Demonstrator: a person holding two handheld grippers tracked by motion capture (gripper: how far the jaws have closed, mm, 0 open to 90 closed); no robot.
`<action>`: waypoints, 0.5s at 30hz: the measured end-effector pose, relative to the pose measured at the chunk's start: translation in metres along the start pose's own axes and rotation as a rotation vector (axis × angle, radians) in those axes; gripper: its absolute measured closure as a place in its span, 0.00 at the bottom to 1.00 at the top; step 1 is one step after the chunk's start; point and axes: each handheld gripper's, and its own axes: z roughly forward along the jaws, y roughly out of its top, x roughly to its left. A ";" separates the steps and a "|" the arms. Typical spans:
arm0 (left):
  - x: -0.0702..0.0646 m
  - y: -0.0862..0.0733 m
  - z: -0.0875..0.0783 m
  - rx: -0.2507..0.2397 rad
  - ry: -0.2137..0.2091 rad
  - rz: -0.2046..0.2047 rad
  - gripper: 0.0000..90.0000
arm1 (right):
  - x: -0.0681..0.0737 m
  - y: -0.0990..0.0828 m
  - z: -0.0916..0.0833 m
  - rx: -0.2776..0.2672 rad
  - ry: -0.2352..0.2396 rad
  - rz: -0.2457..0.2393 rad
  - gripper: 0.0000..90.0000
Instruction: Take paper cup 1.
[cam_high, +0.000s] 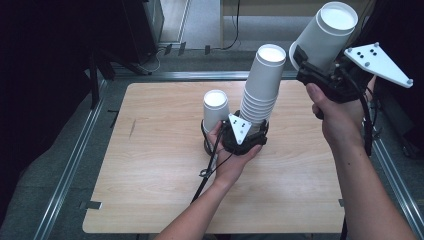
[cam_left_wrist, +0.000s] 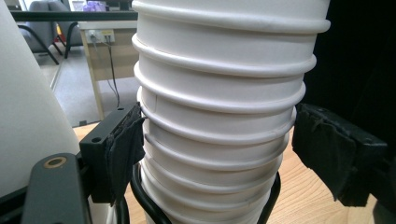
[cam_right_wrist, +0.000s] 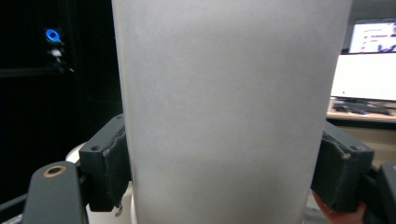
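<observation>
Both grippers clamp: left (cam_high: 243, 134) on cup stack (cam_high: 261, 87), right (cam_high: 320, 75) on raised cup (cam_high: 324, 35)

No text, label, brand, number or sign can be read in any of the views. The white paper cups (cam_high: 262, 85) are plain, with no print on their walls or bases. In the right gripper view a lit monitor (cam_right_wrist: 369, 60) stands in the background at the right; its upper part carries rows of small dark marks that look like writing, but they are too blurred and too small to make out. The white plate on the right gripper (cam_high: 378, 62) bears only dark dots, no letters. The table (cam_high: 150, 170) shows bare wood grain
</observation>
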 end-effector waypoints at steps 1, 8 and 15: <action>0.000 0.000 0.000 -0.001 -0.001 -0.001 0.20 | -0.001 -0.002 -0.001 -0.001 -0.005 -0.005 0.21; 0.001 0.002 -0.004 -0.003 -0.012 -0.015 0.22 | -0.009 -0.022 -0.009 0.016 -0.052 -0.049 0.21; 0.001 0.003 -0.014 -0.003 -0.066 -0.006 0.18 | -0.012 -0.046 -0.018 0.026 -0.082 -0.103 0.21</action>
